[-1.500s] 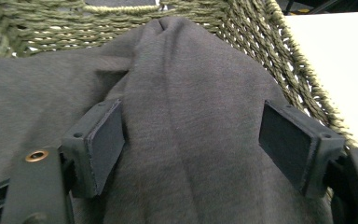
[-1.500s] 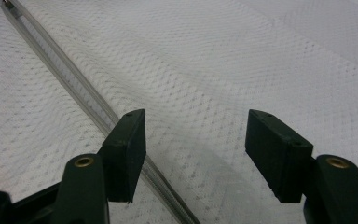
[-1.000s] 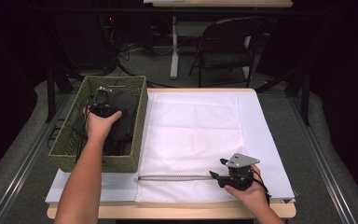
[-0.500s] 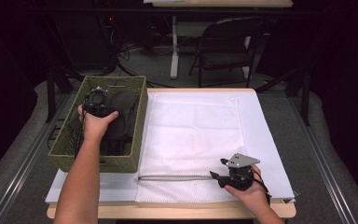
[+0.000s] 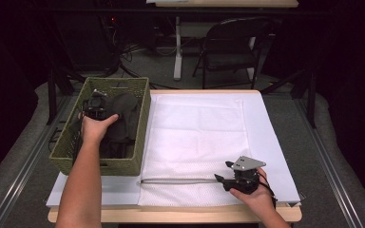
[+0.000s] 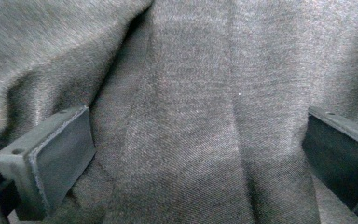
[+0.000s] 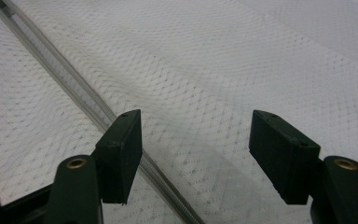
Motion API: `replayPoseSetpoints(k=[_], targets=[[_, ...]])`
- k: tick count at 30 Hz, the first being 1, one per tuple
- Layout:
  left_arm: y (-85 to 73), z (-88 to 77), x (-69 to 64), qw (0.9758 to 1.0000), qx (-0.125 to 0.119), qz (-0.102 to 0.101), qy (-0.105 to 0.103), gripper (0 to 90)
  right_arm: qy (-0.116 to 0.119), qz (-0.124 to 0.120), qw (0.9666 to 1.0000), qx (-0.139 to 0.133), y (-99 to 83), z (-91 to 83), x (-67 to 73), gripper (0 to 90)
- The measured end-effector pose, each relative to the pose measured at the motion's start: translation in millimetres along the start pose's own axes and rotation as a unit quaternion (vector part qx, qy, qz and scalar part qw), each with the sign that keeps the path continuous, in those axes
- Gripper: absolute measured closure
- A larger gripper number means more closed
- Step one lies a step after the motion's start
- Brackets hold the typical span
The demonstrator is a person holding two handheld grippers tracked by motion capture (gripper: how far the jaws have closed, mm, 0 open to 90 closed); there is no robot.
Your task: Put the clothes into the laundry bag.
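Mesh laundry bag (image 5: 197, 142) lies flat and white on the table (image 5: 171, 214), its zipper (image 5: 178, 180) running along the near edge, long axis left to right across the table. We start at the near edge: the right gripper (image 5: 224, 179) rests on the bag at the zipper's right end, held in the right hand (image 5: 252, 192). In the right gripper view its jaws stand apart with nothing between them, the right gripper (image 7: 193, 140) low over the mesh (image 7: 261, 56), and the zipper (image 7: 74, 88) passes diagonally just under the left jaw. So the zipper line extends from this gripper toward the person's left.

Farther off, at the table's left, sits the woven basket (image 5: 138, 137) just beside the bag's left edge. The left hand (image 5: 95, 128) holds the left gripper (image 5: 95, 107) down inside it, against the dark garment (image 5: 123, 116). In the left gripper view the jaws are spread wide with a fold of grey cloth (image 6: 191, 116) lying between them, not yet pinched.

We judge the garment is meant for the bag. It lies to the left of the bag, so the left gripper is the nearer one for lifting it; the right is the nearer one for the zipper opening.
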State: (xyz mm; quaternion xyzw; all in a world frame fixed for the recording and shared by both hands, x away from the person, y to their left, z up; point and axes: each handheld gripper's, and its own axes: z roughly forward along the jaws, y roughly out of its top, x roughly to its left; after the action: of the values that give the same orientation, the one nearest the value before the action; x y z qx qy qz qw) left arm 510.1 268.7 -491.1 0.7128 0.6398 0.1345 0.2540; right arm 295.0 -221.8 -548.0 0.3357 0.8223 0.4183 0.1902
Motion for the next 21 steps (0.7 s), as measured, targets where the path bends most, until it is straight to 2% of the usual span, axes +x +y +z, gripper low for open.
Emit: replayPoseSetpoints(k=[3, 5, 11, 13, 16, 21], targets=[[-2.4, 5.0, -1.8, 1.0000, -0.003, -0.006, -0.005, 0.0, -0.001, -0.001, 1.0000, -0.002, 0.3, 0.5, 0.4, 34.5], [-3.5, 7.9, -2.3, 0.9999, 0.008, -0.008, -0.013, 0.0, 0.000, -0.001, 1.0000, -0.001, 0.2, 0.7, 0.5, 34.4], [-4.6, 11.9, -5.6, 0.9996, 0.017, -0.012, -0.017, 0.0, 0.000, -0.003, 1.0000, 0.001, 0.4, 1.0, 0.2, 34.0], [-5.0, 13.0, -6.4, 0.9994, 0.023, -0.009, -0.024, 0.0, 0.000, -0.003, 1.0000, 0.000, 0.5, 1.2, 0.6, 33.9], [-5.7, 14.9, -9.0, 0.9994, 0.028, -0.003, -0.021, 0.0, 0.000, -0.002, 1.0000, -0.001, 0.5, 1.4, 0.6, 33.9], [-7.9, 19.8, -10.8, 0.9992, 0.037, 0.013, -0.007, 0.2, -0.001, 0.000, 1.0000, 0.000, 0.5, 1.7, 1.6, 33.8]])
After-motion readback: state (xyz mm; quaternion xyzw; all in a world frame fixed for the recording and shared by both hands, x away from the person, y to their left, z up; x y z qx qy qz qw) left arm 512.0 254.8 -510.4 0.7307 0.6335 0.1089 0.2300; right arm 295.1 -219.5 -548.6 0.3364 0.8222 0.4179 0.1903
